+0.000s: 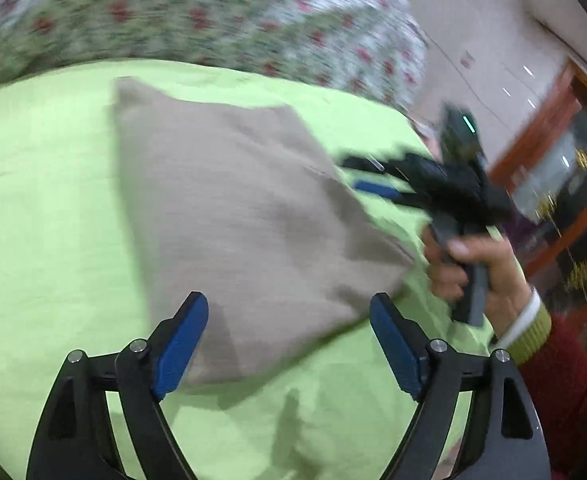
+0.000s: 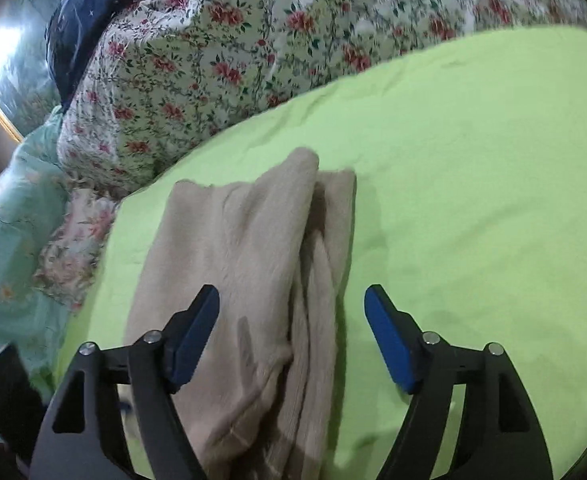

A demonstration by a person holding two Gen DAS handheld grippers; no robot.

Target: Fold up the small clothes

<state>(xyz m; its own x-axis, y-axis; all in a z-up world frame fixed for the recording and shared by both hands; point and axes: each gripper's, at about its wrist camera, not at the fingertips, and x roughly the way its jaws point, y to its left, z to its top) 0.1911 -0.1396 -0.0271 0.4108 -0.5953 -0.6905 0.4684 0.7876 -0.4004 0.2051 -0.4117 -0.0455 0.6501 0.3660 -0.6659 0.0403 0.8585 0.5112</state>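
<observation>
A beige garment (image 1: pixel 233 208) lies folded on the lime-green sheet (image 1: pixel 45 200). My left gripper (image 1: pixel 289 340) is open and empty, just above the garment's near edge. In the left wrist view my right gripper (image 1: pixel 369 178) is beside the garment's right edge, held by a hand, blurred. In the right wrist view the garment (image 2: pixel 245 272) shows bunched folds along its right side, and my right gripper (image 2: pixel 291 336) is open and empty above its near end.
A floral quilt (image 2: pixel 221 60) is heaped at the far side of the green sheet (image 2: pixel 473 200). A teal floral cloth (image 2: pixel 9 220) and a dark blue cloth (image 2: pixel 89 12) lie at the left. A wooden cabinet (image 1: pixel 565 184) stands at the right.
</observation>
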